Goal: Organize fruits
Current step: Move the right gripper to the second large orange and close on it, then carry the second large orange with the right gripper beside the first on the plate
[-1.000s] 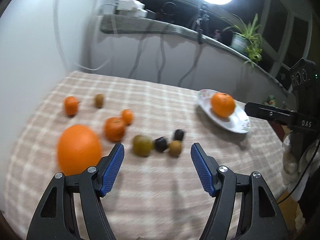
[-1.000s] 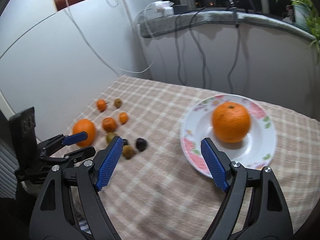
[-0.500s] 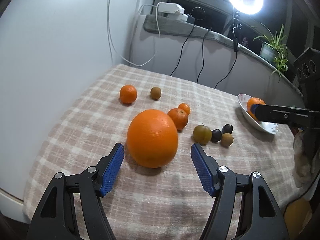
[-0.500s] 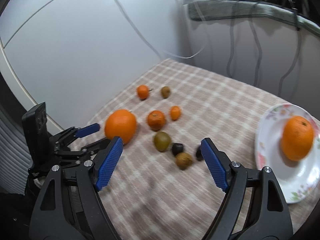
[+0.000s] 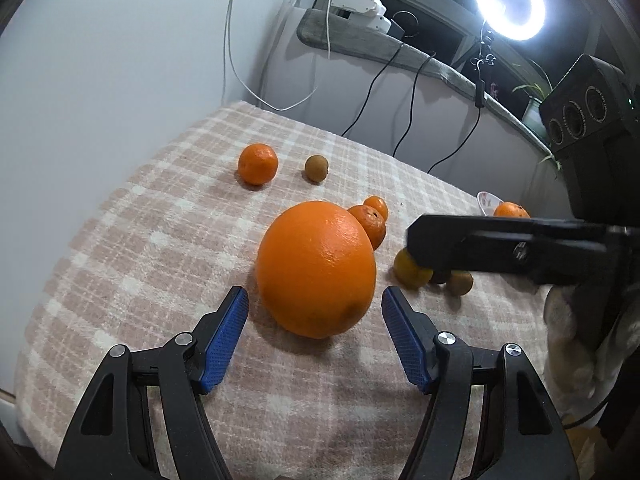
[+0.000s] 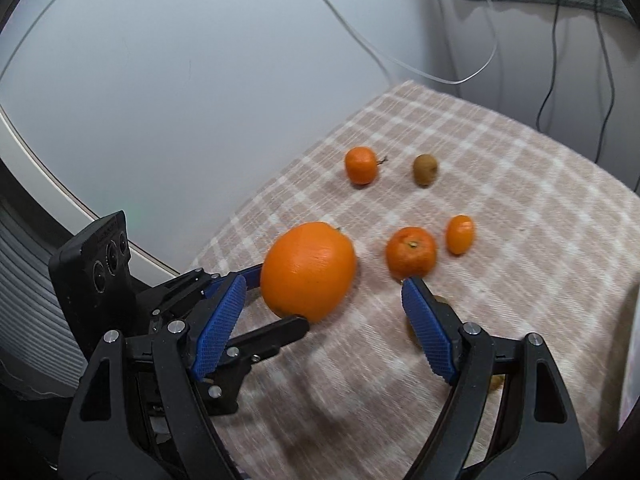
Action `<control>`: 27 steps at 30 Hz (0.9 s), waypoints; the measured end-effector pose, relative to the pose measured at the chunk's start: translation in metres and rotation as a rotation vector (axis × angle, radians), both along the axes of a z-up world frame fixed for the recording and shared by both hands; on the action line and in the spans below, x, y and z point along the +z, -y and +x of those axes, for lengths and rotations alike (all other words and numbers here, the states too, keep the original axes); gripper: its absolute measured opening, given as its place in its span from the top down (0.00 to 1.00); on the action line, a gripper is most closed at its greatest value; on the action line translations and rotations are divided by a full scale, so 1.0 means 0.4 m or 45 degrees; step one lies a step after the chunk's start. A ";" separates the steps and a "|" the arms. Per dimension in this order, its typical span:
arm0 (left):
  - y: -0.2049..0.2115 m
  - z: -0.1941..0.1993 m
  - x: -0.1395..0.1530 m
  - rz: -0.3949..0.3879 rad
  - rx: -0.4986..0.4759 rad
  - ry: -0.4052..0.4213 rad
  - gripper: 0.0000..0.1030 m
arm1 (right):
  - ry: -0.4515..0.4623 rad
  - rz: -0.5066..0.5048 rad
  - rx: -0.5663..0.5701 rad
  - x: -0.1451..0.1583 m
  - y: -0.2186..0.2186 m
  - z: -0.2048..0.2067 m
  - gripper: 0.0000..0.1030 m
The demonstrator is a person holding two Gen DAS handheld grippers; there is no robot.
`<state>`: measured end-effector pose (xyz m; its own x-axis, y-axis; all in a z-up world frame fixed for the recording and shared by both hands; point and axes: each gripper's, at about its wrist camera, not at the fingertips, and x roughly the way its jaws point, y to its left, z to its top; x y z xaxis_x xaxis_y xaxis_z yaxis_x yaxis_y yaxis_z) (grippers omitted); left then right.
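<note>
A large orange (image 5: 316,268) lies on the checked cloth, just ahead of and between the open fingers of my left gripper (image 5: 315,322); the pads do not touch it. It also shows in the right wrist view (image 6: 308,270), with the left gripper's fingers (image 6: 276,330) on either side. My right gripper (image 6: 322,312) is open and empty, above the cloth near a mandarin (image 6: 411,255). Its arm (image 5: 500,246) crosses the left wrist view and hides some small fruits. A white plate (image 5: 488,202) with another orange (image 5: 510,211) sits far right.
More fruit lies on the cloth: a mandarin (image 5: 258,163), a brown kiwi (image 5: 316,167), a small oval orange fruit (image 6: 460,234), a greenish fruit (image 5: 408,272) and a small brown one (image 5: 460,283). A white wall stands on the left. Cables hang at the back.
My left gripper has moved in on the large orange, which now sits between its fingers. My right gripper has swung left, from the plate toward the fruit cluster.
</note>
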<state>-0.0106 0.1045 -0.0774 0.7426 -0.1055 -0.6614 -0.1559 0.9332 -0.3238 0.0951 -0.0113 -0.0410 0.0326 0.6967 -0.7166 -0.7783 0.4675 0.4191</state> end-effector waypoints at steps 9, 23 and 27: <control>-0.009 0.020 -0.016 -0.030 -0.017 -0.028 0.33 | -0.090 -0.018 0.025 -0.039 -0.058 0.017 0.24; -0.012 0.041 -0.024 -0.066 -0.040 -0.046 0.36 | -0.178 -0.031 0.028 -0.087 -0.078 0.032 0.35; -0.008 0.042 -0.023 -0.059 -0.043 -0.049 0.38 | -0.172 -0.033 0.031 -0.088 -0.079 0.028 0.35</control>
<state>0.0061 0.1075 -0.0868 0.7123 -0.1609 -0.6832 -0.1378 0.9224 -0.3609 0.1064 0.0202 -0.0763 -0.0824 0.6773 -0.7311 -0.7268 0.4611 0.5091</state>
